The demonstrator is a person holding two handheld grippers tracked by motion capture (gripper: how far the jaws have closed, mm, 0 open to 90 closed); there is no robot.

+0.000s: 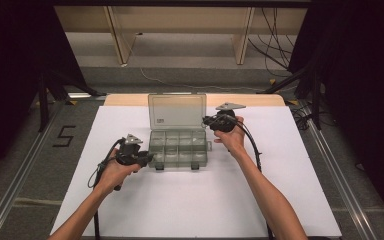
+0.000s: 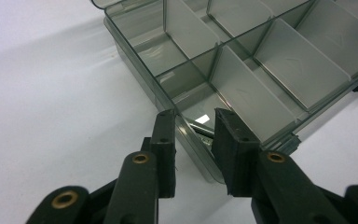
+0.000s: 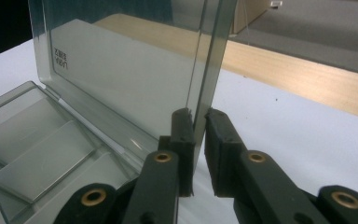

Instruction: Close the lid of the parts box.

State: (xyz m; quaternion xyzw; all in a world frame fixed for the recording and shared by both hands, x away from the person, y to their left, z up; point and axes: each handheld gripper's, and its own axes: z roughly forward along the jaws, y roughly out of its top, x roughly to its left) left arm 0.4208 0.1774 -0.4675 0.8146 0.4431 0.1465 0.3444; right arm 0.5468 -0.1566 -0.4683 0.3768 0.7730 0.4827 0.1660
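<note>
In the high view, the clear compartment box [image 1: 178, 148] is sitting mid-surface [image 1: 145, 210] with its lid [image 1: 177, 111] standing upright at the far side, the left claw [image 1: 147, 158] meeting its near-left corner and the right claw [image 1: 206, 120] at the lid's right edge. In the left gripper view, the left claw [image 2: 193, 116] is standing partly open, straddling the box's corner wall [image 2: 186, 128] without clearly pressing it. In the right gripper view, the right claw [image 3: 199, 114] is pinching the lid's edge [image 3: 209, 60], nearly closed.
</note>
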